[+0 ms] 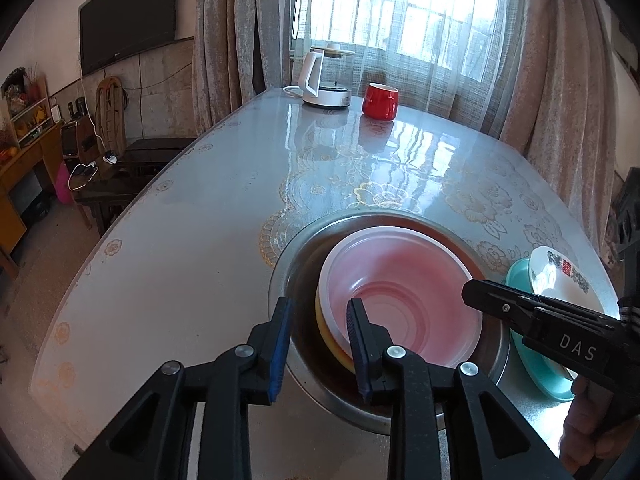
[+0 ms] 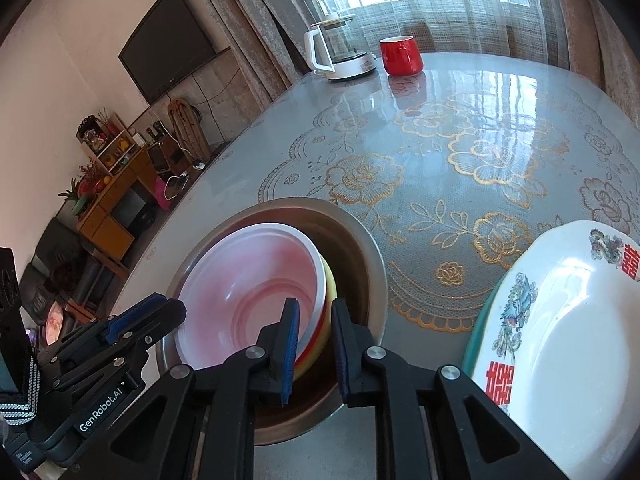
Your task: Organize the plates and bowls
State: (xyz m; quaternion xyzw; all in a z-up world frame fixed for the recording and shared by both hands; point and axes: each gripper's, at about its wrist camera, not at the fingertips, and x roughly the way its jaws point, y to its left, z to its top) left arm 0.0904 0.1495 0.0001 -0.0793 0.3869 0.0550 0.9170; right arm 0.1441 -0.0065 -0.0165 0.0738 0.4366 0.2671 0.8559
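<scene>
A pink plastic bowl (image 1: 404, 296) (image 2: 248, 288) sits nested on yellow and red bowls (image 2: 320, 344) inside a steel basin (image 1: 292, 268) (image 2: 356, 248). My left gripper (image 1: 320, 344) is open, its fingers astride the near-left rims of the stacked bowls. My right gripper (image 2: 316, 348) (image 1: 472, 292) is open, its fingers astride the right rims of the stack. A white plate with red characters (image 2: 568, 340) (image 1: 556, 276) lies on a teal plate (image 1: 536, 364) (image 2: 474, 336) to the right of the basin.
A white electric kettle (image 1: 324, 76) and a red mug (image 1: 380, 100) stand at the table's far end by the curtained window. The table (image 1: 180, 248) has a glossy lace-patterned cover. Furniture stands beyond the left edge.
</scene>
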